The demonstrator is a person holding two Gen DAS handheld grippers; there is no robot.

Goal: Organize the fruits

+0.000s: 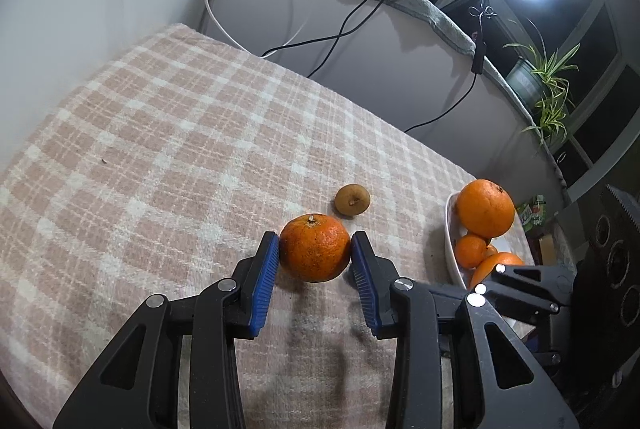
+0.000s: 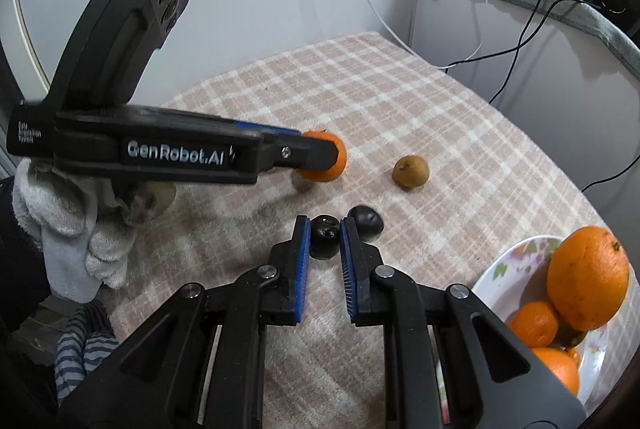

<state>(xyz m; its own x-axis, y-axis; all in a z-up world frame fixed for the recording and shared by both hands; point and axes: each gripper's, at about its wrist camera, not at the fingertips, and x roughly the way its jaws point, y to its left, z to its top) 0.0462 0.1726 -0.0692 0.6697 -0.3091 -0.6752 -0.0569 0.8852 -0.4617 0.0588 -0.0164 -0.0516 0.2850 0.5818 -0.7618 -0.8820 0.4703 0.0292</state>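
two grippers close on fruit over a plaid tablecloth (image 1: 160, 133)

left gripper (image 1: 315, 257) clamps an orange (image 1: 315, 249); right gripper (image 2: 325, 235) pinches a dark fruit (image 2: 323, 231), a brown fruit (image 2: 411, 171) near a full bowl (image 2: 516, 261).

Surface: table covered by a pink-and-cream plaid woven cloth (image 1: 168, 149), nap slightly fuzzy.

On the cloth, relative to the left gripper (image 1: 315, 259):
- Round speckled orange tangerine (image 1: 315, 249) between its blue pads; whether it rests on the cloth or is lifted cannot be told.
- Small round brown fruit (image 1: 352, 200) just beyond the fingertips, slightly right, apart from the tangerine.
- White floral-print ceramic bowl (image 1: 451, 241) well to the right, at the cloth's edge, holding oranges.

Relative to the right gripper (image 2: 325, 229):
- Dark wrinkled round fruit (image 2: 367, 222) just outside its right pad.
- Bowl lies to its right.
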